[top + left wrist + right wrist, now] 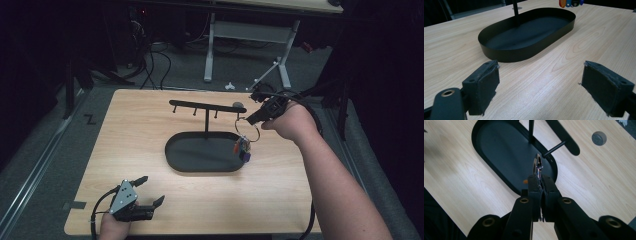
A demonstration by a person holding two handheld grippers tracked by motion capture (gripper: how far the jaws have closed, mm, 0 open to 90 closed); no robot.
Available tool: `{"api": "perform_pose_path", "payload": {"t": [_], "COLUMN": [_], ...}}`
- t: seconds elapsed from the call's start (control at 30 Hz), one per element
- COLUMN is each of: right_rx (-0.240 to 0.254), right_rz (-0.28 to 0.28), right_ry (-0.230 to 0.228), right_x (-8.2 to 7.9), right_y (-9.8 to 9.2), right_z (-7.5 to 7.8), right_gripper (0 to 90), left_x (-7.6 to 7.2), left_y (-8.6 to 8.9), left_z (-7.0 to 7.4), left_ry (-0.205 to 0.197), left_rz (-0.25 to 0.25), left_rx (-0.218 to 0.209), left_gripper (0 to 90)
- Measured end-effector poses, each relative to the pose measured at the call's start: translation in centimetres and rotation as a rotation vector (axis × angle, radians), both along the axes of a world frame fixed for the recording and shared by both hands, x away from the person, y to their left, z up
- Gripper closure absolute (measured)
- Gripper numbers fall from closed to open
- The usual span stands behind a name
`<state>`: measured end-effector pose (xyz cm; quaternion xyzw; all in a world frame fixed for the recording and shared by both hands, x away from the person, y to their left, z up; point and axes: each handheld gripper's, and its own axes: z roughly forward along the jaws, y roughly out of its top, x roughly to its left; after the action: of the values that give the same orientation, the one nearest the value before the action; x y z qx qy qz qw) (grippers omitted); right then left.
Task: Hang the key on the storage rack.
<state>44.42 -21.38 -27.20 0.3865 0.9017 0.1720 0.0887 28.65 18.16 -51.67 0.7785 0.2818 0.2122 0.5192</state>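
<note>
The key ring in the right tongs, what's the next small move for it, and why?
Probably ease the key ring sideways onto the nearest peg of the black stand. The right tongs are shut on the ring, which stands close beside that peg's tip in the right gripper view, with the colored tags dangling over the tray. The ring is not yet hooked.

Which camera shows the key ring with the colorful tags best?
The high view: the key ring hangs whole from the right gripper, tags dangling. The right gripper view shows its metal loop edge-on; the left gripper view catches just the tag tips.
</note>
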Motion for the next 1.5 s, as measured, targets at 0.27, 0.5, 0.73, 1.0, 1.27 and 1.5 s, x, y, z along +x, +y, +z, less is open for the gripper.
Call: {"api": "perform_pose_path", "payload": {"t": [0.27, 0.5, 0.73, 1.0, 1.27, 1.5], "right_rx": [0.010, 0.022, 0.035, 0.058, 0.074, 0.083], "right_rz": [-0.012, -0.022, -0.042, -0.040, -0.055, -0.074], "right_ry": [0.005, 0.019, 0.031, 0.015, -0.044, -0.085], "right_x": [1.4, 3.0, 4.1, 4.7, 3.8, 3.3], "right_y": [0.4, 0.2, 0.3, 0.8, 0.9, 0.3], "right_z": [-0.4, -1.9, -2.8, -3.3, -2.5, -2.6], "right_gripper": [87.4, 87.4, 87.4, 85.0, 62.3, 41.2], "left_x": [-0.6, -1.7, -2.0, -1.9, -1.8, -1.7], "left_y": [1.0, 2.2, 2.6, 2.5, 2.1, 2.1], "left_z": [0.0, 0.0, 0.0, 0.0, 0.0, 0.0], "left_ry": [0.000, -0.007, -0.006, -0.006, -0.003, 0.003], "left_rz": [0.028, 0.059, 0.072, 0.067, 0.050, 0.053], "left_rx": [-0.003, 0.006, 0.009, 0.010, 0.015, 0.009], "left_gripper": [15.0, 15.0, 15.0, 15.0, 15.0, 15.0]}}
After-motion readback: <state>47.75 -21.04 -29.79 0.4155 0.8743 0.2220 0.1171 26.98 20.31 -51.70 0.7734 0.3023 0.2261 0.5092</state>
